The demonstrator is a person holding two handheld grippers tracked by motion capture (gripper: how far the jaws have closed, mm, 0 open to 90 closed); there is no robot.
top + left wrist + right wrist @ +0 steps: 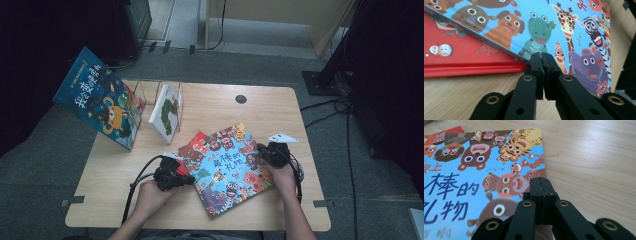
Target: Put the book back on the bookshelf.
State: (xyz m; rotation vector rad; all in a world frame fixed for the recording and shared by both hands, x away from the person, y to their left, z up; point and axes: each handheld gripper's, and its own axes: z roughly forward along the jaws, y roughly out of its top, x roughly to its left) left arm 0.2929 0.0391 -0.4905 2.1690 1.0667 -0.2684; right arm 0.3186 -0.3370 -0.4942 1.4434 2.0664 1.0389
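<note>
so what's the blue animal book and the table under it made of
Blue animal book: printed paper or card, seemingly a thin hard cover judging by the stiff flat edge in the left gripper view; the faint sheen suggests a smooth coating. Table: pale wood or wood-look laminate, matte, with visible grain lines.

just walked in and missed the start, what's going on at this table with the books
A person holds a tool in each hand at a blue animal picture book lying on a red book on the wooden table. The left tool, jaws shut, sits at the blue book's left edge; the right tool, also shut, is at its right edge. Whether either pinches the cover is unclear. Two more books lean by a clear rack at the back left.
</note>
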